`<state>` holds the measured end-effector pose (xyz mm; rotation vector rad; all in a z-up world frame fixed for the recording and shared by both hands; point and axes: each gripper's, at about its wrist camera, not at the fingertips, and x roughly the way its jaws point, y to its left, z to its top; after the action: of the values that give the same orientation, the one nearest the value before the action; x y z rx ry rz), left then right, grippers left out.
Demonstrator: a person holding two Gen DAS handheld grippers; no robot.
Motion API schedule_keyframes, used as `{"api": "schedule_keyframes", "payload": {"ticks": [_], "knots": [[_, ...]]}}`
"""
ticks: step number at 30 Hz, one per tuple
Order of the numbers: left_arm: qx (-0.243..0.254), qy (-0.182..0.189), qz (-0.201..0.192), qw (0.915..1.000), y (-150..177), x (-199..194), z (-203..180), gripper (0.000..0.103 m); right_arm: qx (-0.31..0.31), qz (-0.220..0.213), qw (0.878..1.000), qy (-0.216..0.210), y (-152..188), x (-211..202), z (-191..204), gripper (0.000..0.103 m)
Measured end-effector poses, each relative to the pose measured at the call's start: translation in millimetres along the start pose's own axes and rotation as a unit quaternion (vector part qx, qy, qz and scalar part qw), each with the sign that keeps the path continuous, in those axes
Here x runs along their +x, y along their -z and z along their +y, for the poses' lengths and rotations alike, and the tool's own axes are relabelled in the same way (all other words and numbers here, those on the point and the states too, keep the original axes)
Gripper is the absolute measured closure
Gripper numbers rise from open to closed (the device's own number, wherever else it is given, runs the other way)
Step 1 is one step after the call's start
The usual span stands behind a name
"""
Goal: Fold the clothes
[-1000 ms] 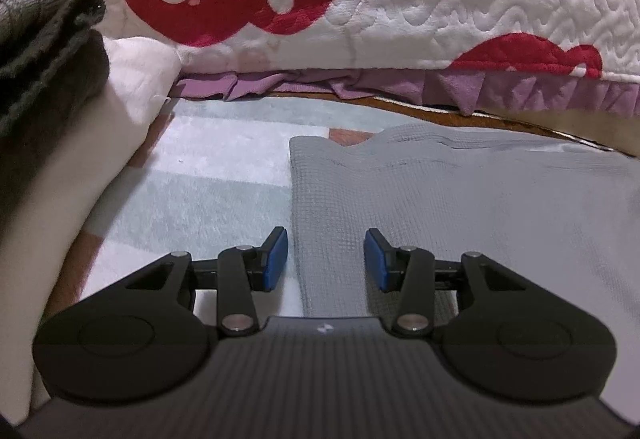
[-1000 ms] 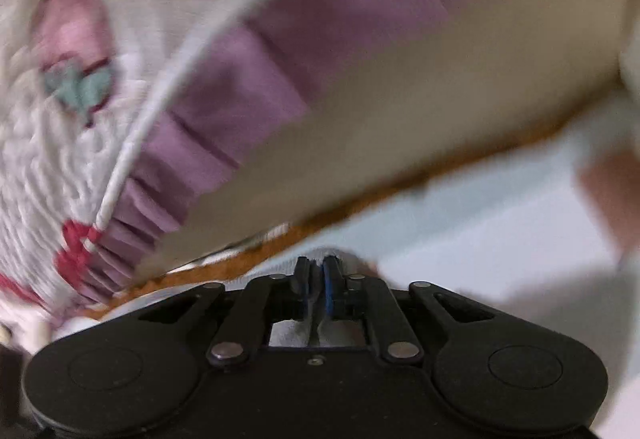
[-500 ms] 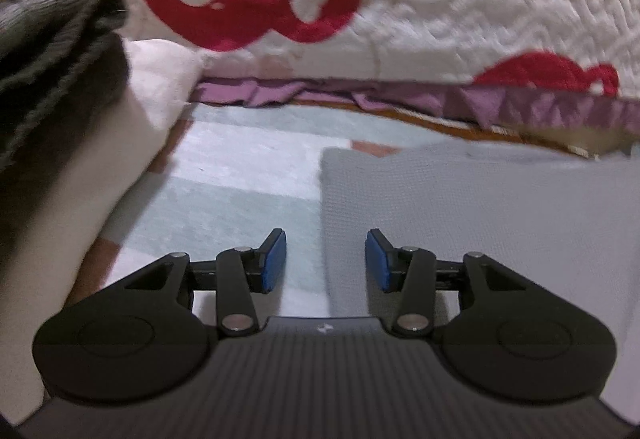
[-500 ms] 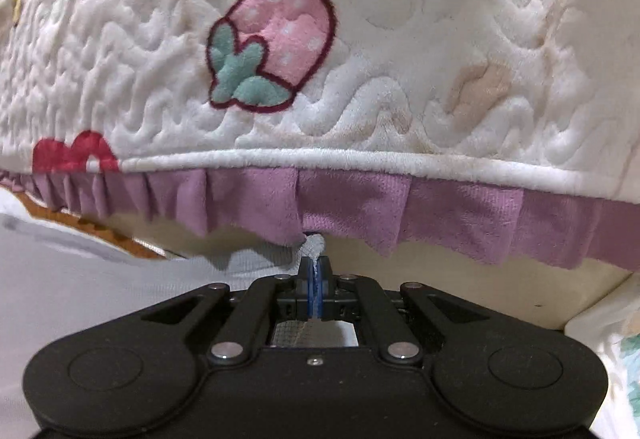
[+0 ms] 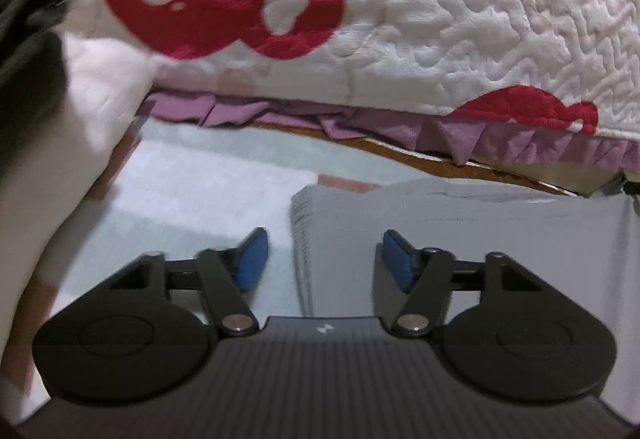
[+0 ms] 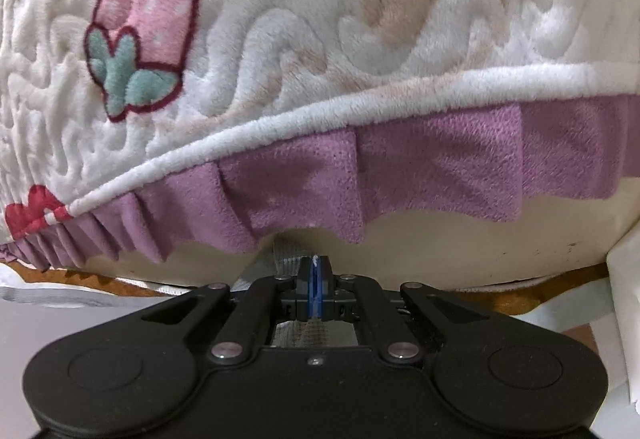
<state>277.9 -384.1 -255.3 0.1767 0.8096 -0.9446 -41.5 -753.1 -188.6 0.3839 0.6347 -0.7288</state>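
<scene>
Shifted: left gripper [image 5: 322, 259] now gaping wide, straddling grey garment [image 5: 480, 231] edge on pale mat [image 5: 192, 207]. Right gripper [image 6: 316, 289] is pinching garment corner beneath quilt [image 6: 320, 39] with purple ruffle [image 6: 400, 167] crowding ahead.

Bedroom: quilted bedspread [image 5: 460, 23], purple frill [image 6: 400, 167]

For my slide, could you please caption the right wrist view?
Right gripper, jaws shut on a pinch of grey garment, facing the purple-frilled quilt.
</scene>
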Motion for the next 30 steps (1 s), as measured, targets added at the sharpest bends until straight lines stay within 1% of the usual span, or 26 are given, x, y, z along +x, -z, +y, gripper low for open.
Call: {"api": "schedule_keyframes", "payload": {"ticks": [1,2,3,4,5,6,7,8,9,10,14,15,16,17,19,22,24,26,27,28,29,30], "knots": [[0.013,-0.006,0.000,0.9999,-2,1,-4,0.100,-0.003,0.002,1.000,0.002,1,1,0,0.101],[0.029,-0.017,-0.001,0.9994,-4,1,-9,0.100,-0.006,0.003,1.000,0.003,3,3,0,0.101],[0.041,-0.029,-0.011,0.9987,-6,-2,-12,0.100,-0.008,0.005,1.000,0.003,4,5,-1,0.101],[0.048,-0.042,-0.028,0.9976,-8,-7,-13,0.101,-0.007,0.009,1.000,-0.002,5,8,-4,0.100],[0.055,-0.055,-0.046,0.9959,-10,-13,-15,0.101,0.002,0.017,1.000,-0.017,5,12,-9,0.099],[0.053,-0.061,-0.053,0.9953,-10,-14,-13,0.101,0.013,0.020,0.999,-0.029,4,15,-15,0.094],[0.043,-0.059,-0.052,0.9960,-9,-13,-10,0.101,0.025,0.018,0.999,-0.038,5,15,-19,0.080],[0.032,-0.057,-0.050,0.9966,-8,-12,-6,0.100,0.036,0.019,0.998,-0.052,7,14,-22,0.069],[0.022,-0.056,-0.049,0.9970,-8,-11,-2,0.101,0.044,0.020,0.997,-0.061,8,12,-24,0.050],[0.011,-0.054,-0.047,0.9974,-7,-10,2,0.101,0.046,0.020,0.996,-0.067,11,10,-26,0.046],[-0.031,-0.047,-0.041,0.9976,-3,-5,17,0.099,0.032,0.030,0.996,-0.072,24,9,-30,0.046],[-0.042,-0.045,-0.039,0.9973,-2,-3,21,0.098,0.031,0.031,0.996,-0.072,25,9,-30,0.046],[-0.053,-0.043,-0.037,0.9970,-1,-2,25,0.093,0.030,0.032,0.996,-0.072,27,9,-30,0.046],[-0.063,-0.041,-0.036,0.9965,-1,-1,29,0.092,0.029,0.033,0.996,-0.072,29,9,-31,0.046],[-0.080,-0.029,-0.031,0.9959,-3,-1,36,0.090,0.026,0.034,0.996,-0.072,33,8,-32,0.046],[-0.100,-0.008,-0.023,0.9947,-5,-1,43,0.087,0.020,0.039,0.996,-0.074,31,15,-23,0.046],[-0.121,0.010,-0.020,0.9923,-5,-1,48,0.080,0.012,0.047,0.996,-0.078,27,27,-17,0.046],[-0.153,0.033,-0.019,0.9875,-7,1,53,0.066,0.000,0.050,0.996,-0.078,25,42,-12,0.045],[-0.164,0.040,-0.016,0.9855,-9,2,53,0.062,-0.009,0.043,0.996,-0.075,25,44,-9,0.052],[-0.173,0.048,-0.012,0.9838,-11,3,53,0.062,-0.011,0.043,0.996,-0.083,25,46,-6,0.081],[-0.171,0.047,-0.007,0.9841,-12,4,51,0.065,-0.008,0.048,0.995,-0.091,25,47,-5,0.097],[-0.161,0.038,-0.001,0.9862,-14,5,47,0.069,-0.006,0.047,0.995,-0.092,24,45,-4,0.097]]}}
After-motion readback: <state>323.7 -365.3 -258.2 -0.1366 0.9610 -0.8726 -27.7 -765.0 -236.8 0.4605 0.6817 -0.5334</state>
